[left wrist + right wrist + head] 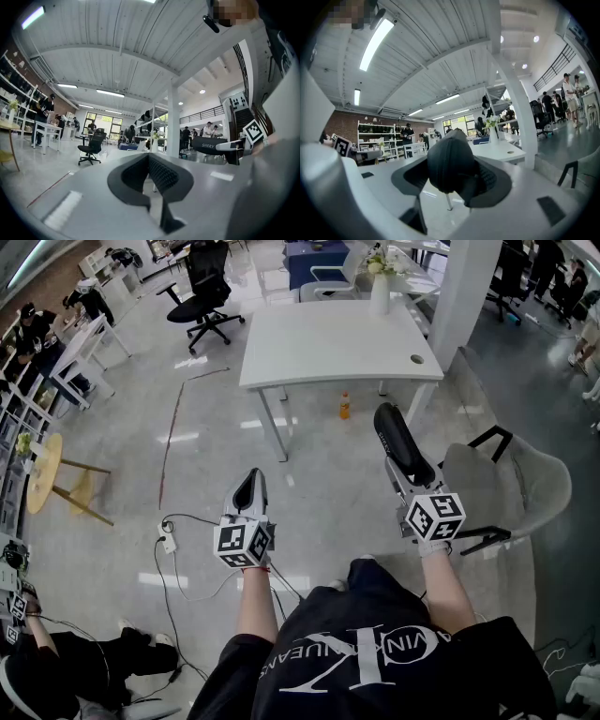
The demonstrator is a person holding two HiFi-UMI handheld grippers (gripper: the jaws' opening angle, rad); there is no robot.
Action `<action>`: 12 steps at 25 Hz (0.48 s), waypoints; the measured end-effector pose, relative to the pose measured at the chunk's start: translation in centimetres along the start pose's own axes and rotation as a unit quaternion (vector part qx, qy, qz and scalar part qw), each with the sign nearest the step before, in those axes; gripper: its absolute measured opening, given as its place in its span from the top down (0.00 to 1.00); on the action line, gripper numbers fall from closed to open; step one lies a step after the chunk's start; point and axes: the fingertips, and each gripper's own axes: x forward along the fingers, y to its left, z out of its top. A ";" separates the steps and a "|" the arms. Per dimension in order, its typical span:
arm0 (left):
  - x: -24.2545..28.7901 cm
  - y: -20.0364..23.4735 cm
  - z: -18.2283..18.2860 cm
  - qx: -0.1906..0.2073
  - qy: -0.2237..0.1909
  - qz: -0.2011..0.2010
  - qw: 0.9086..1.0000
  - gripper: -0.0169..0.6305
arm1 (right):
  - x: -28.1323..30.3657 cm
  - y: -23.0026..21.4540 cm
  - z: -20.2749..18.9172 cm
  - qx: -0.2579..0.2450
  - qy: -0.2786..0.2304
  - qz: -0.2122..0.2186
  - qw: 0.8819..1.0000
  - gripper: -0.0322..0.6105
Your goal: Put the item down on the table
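A black, rounded oblong item (386, 420) sticks forward out of my right gripper (397, 454), which is held level over the floor, short of the white table (328, 334). In the right gripper view the item (449, 161) fills the space between the jaws of the right gripper (454, 180), and they are shut on it. My left gripper (250, 486) is held level, lower and to the left, also short of the table. Seen in its own view, the left gripper (148, 158) has its dark pads meeting at the tips with nothing between them.
On the table's far edge stands a white vase of flowers (380, 287). An orange bottle (344, 406) stands on the floor under the table. A grey armchair (511, 486) is close on the right, a white pillar (469, 287) behind it. A power strip with cables (169, 541) lies at the left.
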 end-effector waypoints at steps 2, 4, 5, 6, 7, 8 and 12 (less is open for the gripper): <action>-0.2 0.2 -0.5 0.007 0.007 0.000 1.000 0.96 | 0.1 0.1 -0.1 -0.001 0.003 0.000 1.000 0.54; -0.2 0.4 -0.7 0.009 0.010 0.000 1.000 0.96 | 0.3 0.2 -0.2 -0.002 0.006 0.000 1.000 0.54; -0.2 0.5 -0.8 0.009 0.011 0.001 1.000 0.96 | 0.4 0.3 -0.3 -0.003 0.007 0.001 1.000 0.54; -0.2 0.5 -0.8 0.008 0.012 0.001 1.000 0.96 | 0.5 0.4 -0.4 -0.004 0.007 0.001 1.000 0.54; -0.2 0.6 -0.7 0.008 0.013 0.001 1.000 0.96 | 0.6 0.5 -0.4 -0.005 0.008 0.002 1.000 0.54; -0.2 0.6 -0.7 0.007 0.013 0.002 1.000 0.96 | 0.8 0.5 -0.5 -0.005 0.009 0.002 1.000 0.54; -0.1 0.8 -0.9 0.003 0.015 0.007 1.000 0.96 | 1.2 0.5 -0.9 -0.004 0.011 0.004 1.000 0.54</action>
